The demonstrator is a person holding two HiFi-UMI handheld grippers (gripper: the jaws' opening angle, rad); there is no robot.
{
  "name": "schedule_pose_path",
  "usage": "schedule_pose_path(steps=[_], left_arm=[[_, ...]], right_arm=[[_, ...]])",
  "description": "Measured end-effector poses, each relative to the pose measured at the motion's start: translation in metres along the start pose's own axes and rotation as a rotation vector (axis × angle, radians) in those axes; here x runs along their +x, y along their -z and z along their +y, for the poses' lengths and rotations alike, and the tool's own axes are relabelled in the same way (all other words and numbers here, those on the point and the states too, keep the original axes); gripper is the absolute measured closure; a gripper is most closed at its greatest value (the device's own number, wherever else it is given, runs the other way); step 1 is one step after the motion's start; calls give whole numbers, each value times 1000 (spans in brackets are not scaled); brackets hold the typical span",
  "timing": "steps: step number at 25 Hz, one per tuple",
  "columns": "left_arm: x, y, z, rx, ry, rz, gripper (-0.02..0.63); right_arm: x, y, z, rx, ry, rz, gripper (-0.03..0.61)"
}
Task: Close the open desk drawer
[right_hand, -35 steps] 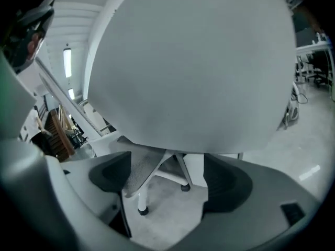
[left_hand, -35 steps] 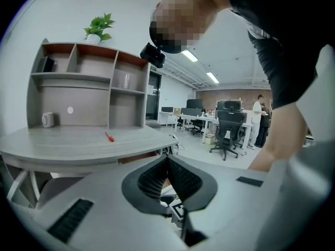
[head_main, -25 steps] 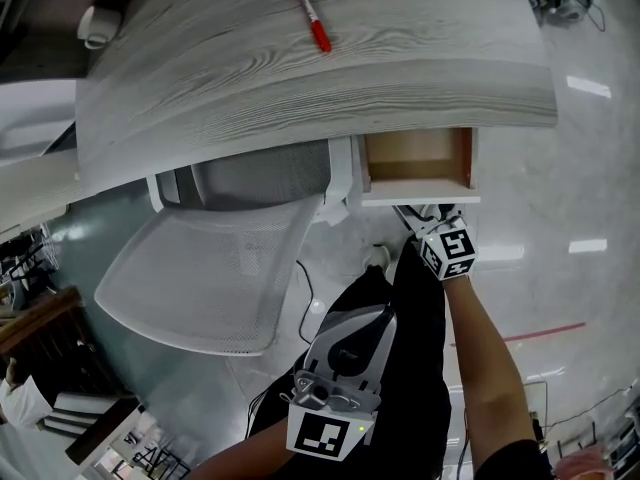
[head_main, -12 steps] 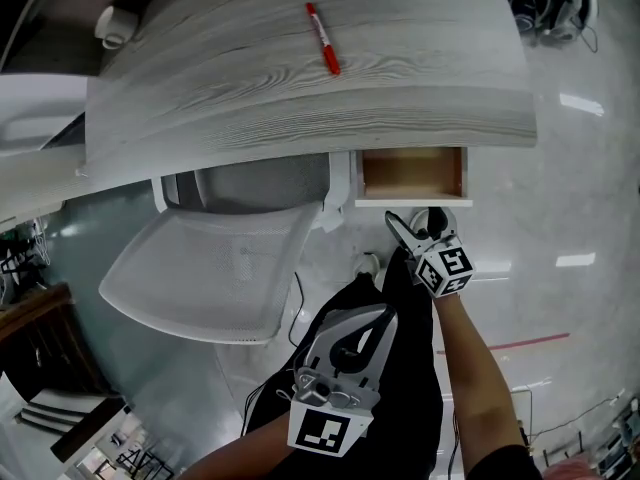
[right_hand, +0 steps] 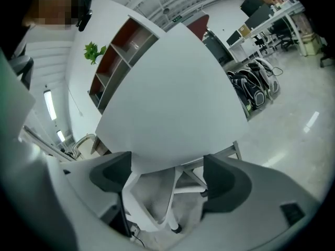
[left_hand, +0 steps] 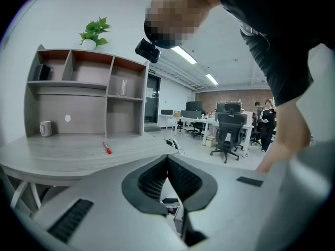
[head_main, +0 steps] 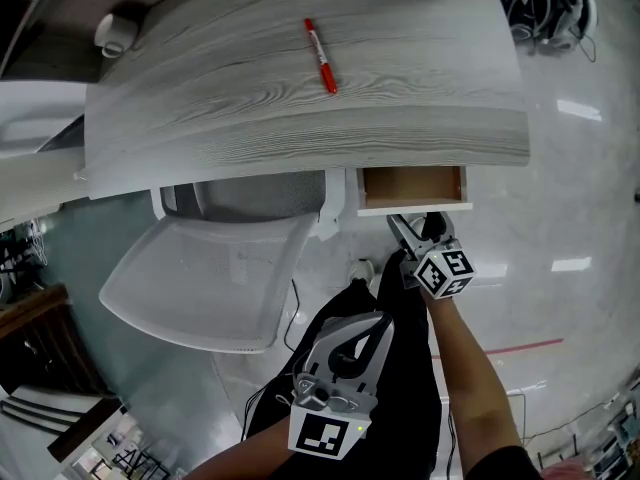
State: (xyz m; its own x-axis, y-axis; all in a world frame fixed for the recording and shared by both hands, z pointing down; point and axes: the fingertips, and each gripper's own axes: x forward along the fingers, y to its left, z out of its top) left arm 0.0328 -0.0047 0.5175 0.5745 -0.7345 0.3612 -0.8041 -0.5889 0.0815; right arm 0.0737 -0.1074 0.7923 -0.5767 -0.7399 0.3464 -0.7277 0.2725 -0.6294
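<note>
The desk drawer (head_main: pixel 412 185) stands partly open under the right end of the grey wood desk (head_main: pixel 300 118), its brown inside showing behind a white front (head_main: pixel 415 208). My right gripper (head_main: pixel 418 224) is at that front, jaws open. In the right gripper view the white drawer front (right_hand: pixel 172 98) fills the space just ahead of the open gripper (right_hand: pixel 167 177). My left gripper (head_main: pixel 378 320) hangs low by the person's body, well back from the desk. In the left gripper view that gripper (left_hand: pixel 167 158) is shut with nothing in it.
A red pen (head_main: pixel 320 56) lies on the desk top, and a white mug (head_main: pixel 112 33) stands at its far left. A white mesh office chair (head_main: pixel 210 268) is tucked under the desk left of the drawer. A shelf unit (left_hand: pixel 86 95) rises behind the desk.
The drawer has slid further in under the desk, so less of its inside shows. My right gripper has moved forward with the drawer front. The left gripper has stayed put.
</note>
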Motion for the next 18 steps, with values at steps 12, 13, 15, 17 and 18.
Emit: schedule_pose_path(steps=[12, 13, 15, 17, 18], left_arm=[[11, -10, 18, -61, -55, -7, 603], [13, -12, 21, -71, -65, -11, 603], [15, -15, 26, -76, -73, -14, 603], [15, -15, 28, -79, -77, -14, 603], [16, -16, 29, -82, -80, -14, 603]], right_arm=[[38, -24, -3, 73, 65, -21, 153], [41, -25, -4, 71, 75, -16, 153], [46, -28, -5, 69, 97, -12, 153], [49, -30, -6, 73, 113, -10, 153], [51, -31, -6, 74, 117, -5, 153]])
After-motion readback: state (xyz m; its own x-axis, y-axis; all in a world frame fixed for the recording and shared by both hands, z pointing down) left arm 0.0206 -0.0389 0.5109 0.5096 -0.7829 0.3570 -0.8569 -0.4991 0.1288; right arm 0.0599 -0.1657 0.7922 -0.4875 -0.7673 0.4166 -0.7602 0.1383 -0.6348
